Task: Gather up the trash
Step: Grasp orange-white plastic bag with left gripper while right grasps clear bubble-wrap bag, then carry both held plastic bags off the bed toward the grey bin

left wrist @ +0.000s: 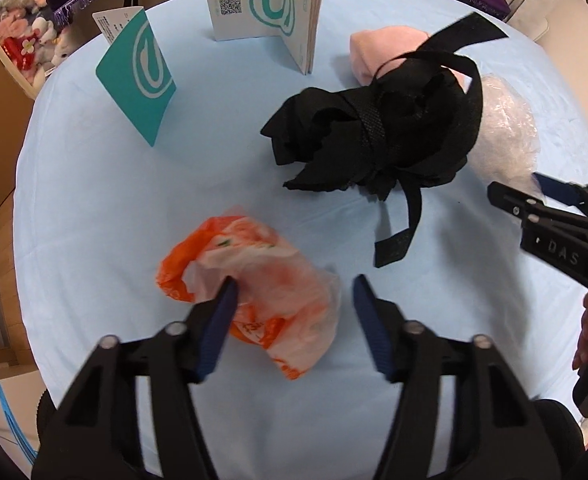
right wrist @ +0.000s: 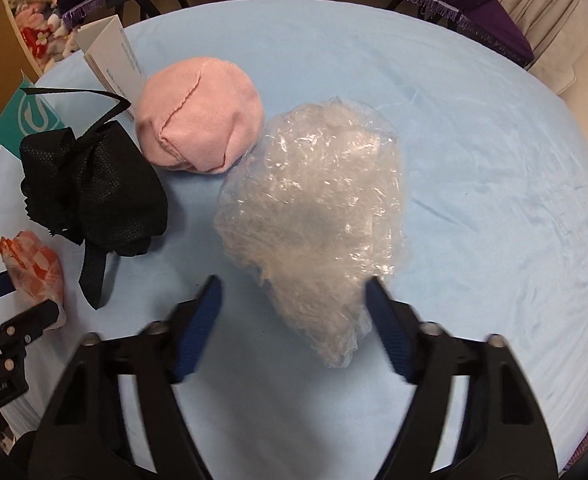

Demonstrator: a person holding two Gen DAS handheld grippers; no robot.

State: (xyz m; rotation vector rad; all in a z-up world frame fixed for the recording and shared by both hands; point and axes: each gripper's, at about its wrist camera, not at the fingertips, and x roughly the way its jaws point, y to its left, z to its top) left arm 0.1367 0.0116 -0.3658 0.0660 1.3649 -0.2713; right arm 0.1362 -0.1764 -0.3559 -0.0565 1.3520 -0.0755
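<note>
A crumpled orange and white plastic bag (left wrist: 254, 284) lies on the light blue table (left wrist: 94, 208). My left gripper (left wrist: 294, 292) is open with its jaws on either side of this bag; the bag also shows in the right wrist view (right wrist: 34, 268). A crumpled clear plastic bag (right wrist: 314, 216) lies in front of my right gripper (right wrist: 294, 292), which is open with the bag's near end between its jaws. The right gripper also shows in the left wrist view (left wrist: 542, 196), beside the clear bag (left wrist: 506, 128).
A black fabric bag with straps (left wrist: 374, 136) sits mid-table, also in the right wrist view (right wrist: 94, 188). A pink knitted cloth (right wrist: 198, 116) lies behind it. A teal card (left wrist: 138, 80) and a white booklet (left wrist: 262, 4) stand at the far side. Purple-cushioned chairs (right wrist: 494, 4) ring the table.
</note>
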